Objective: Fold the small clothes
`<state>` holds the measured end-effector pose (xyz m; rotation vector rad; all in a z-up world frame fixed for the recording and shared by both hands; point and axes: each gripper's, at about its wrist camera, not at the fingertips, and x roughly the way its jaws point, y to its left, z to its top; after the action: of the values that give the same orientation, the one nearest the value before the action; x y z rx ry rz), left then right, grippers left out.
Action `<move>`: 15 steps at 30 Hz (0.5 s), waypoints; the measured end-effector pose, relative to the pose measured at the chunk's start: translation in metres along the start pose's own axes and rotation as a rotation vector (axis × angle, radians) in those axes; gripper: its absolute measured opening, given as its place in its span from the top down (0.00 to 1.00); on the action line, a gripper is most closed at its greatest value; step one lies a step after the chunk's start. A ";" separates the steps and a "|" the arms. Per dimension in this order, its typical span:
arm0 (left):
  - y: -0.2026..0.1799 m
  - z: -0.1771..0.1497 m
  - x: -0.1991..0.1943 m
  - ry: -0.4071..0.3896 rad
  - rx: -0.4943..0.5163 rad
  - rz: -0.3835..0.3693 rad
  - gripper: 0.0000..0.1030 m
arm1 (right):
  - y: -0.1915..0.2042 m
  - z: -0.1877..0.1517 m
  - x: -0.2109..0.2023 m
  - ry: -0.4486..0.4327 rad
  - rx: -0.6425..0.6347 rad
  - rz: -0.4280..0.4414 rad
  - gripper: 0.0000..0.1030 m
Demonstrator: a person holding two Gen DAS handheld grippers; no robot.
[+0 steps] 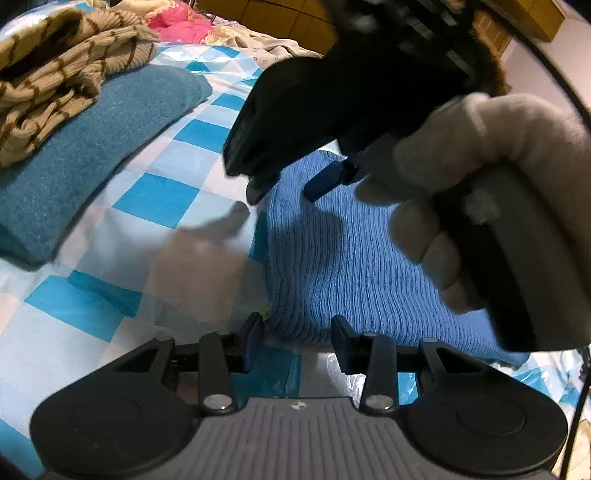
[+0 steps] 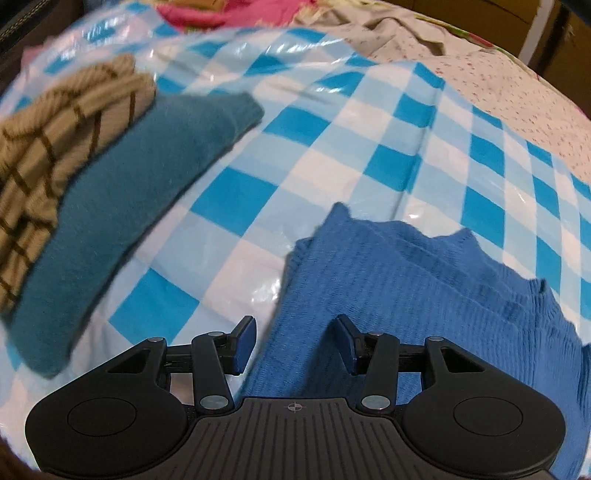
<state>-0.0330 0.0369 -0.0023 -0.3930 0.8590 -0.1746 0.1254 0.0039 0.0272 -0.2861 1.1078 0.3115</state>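
A folded blue ribbed knit garment [image 1: 332,266] lies on the blue-and-white checked cover [image 1: 155,192]; it also shows in the right wrist view [image 2: 424,288]. My left gripper [image 1: 297,341] is open and empty at the garment's near left edge. My right gripper [image 2: 293,341] is open and empty, low over the garment's near left part. In the left wrist view the right gripper [image 1: 284,188] hovers over the garment's far edge, held by a gloved hand [image 1: 480,177].
A folded teal garment [image 1: 92,147] lies at the left with a beige striped knit [image 1: 62,74] on top; both show in the right wrist view, teal [image 2: 129,177] and striped [image 2: 48,147]. Pink and floral clothes [image 1: 181,22] lie at the back.
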 end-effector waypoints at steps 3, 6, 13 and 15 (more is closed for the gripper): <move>0.002 0.000 -0.001 0.000 -0.011 -0.011 0.53 | 0.011 0.000 0.009 0.020 -0.057 -0.058 0.52; 0.000 0.000 -0.001 -0.004 -0.003 -0.013 0.53 | 0.012 0.000 0.014 0.033 -0.067 -0.085 0.52; -0.007 -0.005 -0.006 -0.018 0.042 0.007 0.53 | 0.005 0.006 0.023 0.076 -0.085 -0.110 0.67; -0.008 -0.005 -0.008 -0.033 0.041 0.015 0.53 | 0.004 0.007 0.022 0.086 -0.110 -0.120 0.80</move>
<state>-0.0419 0.0309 0.0033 -0.3503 0.8242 -0.1710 0.1388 0.0128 0.0105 -0.4658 1.1542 0.2555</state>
